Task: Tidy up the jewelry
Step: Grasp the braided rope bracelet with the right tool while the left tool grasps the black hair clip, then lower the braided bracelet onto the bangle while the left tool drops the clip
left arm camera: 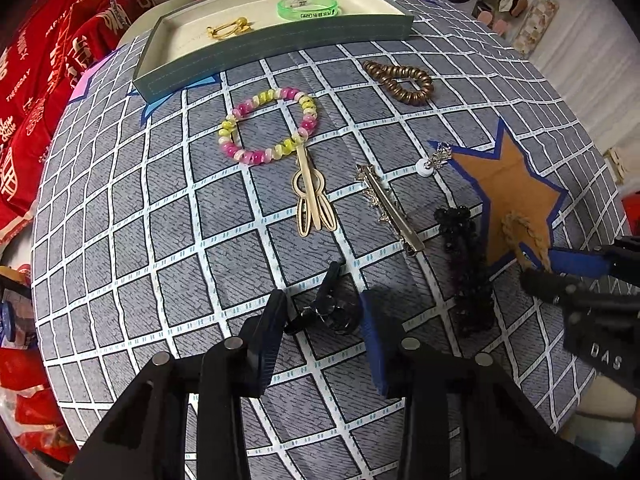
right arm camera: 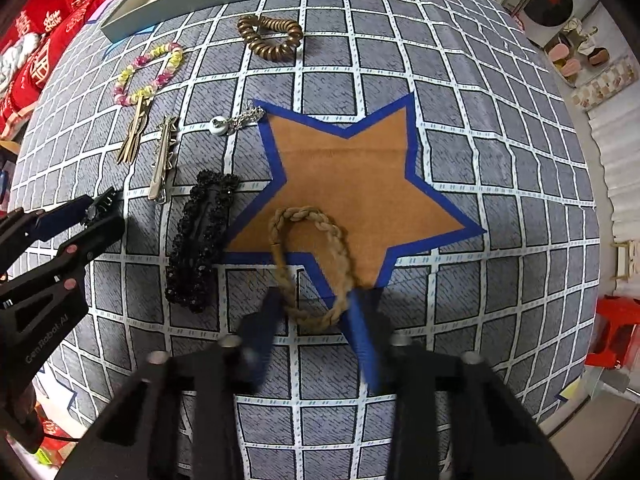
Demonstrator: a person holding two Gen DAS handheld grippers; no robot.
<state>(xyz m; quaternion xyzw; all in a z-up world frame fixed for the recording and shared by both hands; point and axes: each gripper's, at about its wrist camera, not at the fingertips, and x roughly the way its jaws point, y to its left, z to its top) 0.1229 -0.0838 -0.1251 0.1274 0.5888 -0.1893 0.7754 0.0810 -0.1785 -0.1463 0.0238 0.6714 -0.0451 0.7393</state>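
A black claw clip (left arm camera: 332, 308) lies on the checked cloth, and my left gripper (left arm camera: 324, 324) is shut on it; the right wrist view shows that gripper (right arm camera: 104, 212) at the far left with the clip's teeth at its tips. My right gripper (right arm camera: 314, 316) is shut on the near end of a tan braided loop (right arm camera: 308, 214) that lies across the orange star's (right arm camera: 352, 172) lower edge. In the left wrist view the right gripper (left arm camera: 540, 272) pinches the braid (left arm camera: 516, 222) at the right edge.
A grey tray (left arm camera: 280, 40) at the back holds a green bangle (left arm camera: 308, 7) and a gold clip (left arm camera: 228, 28). On the cloth lie a pink-yellow bead bracelet (left arm camera: 268, 128), cream hairpin (left arm camera: 314, 200), silver barrette (left arm camera: 390, 208), black beaded clip (left arm camera: 468, 272), bronze spiral tie (left arm camera: 404, 80) and a white-bead chain (left arm camera: 430, 164).
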